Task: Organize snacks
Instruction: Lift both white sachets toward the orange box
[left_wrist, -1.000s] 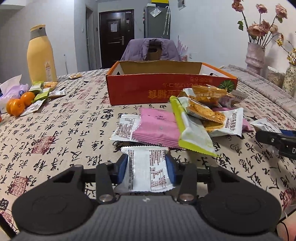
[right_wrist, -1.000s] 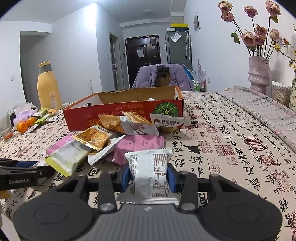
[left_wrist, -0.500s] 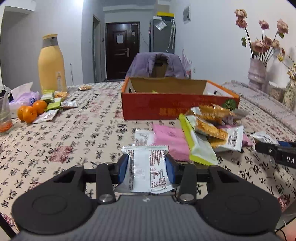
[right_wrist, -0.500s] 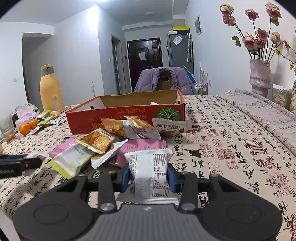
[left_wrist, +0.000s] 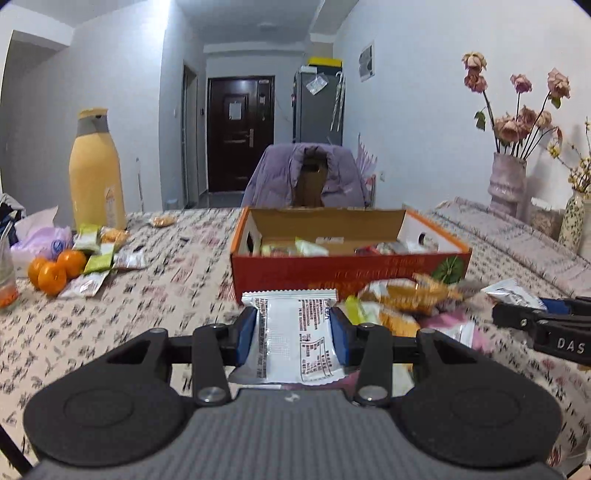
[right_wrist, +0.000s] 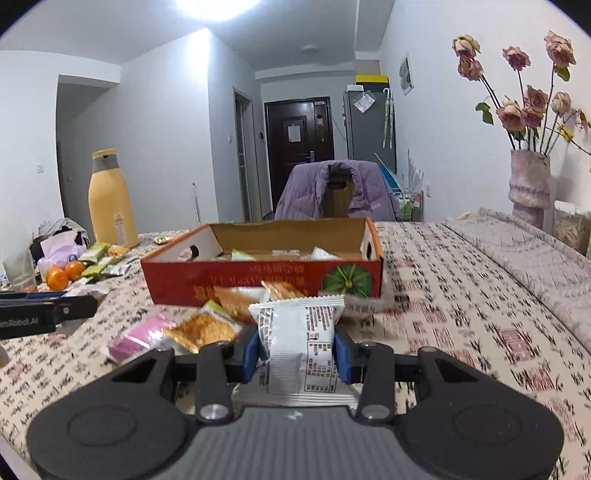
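Left gripper (left_wrist: 293, 332) and right gripper (right_wrist: 298, 349) each clamp a white snack packet. Red box (right_wrist: 258, 284) partly filled; loose snack pile (right_wrist: 192, 328) near it remains.

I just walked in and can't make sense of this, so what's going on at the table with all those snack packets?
A person is sorting snacks with a handheld gripper in each hand. The left gripper is shut on a white snack packet, and the right gripper is shut on a second white packet. Both point toward the open red cardboard box, which already has some packets inside. A loose pile of snacks lies on the tablecloth in front of the box.
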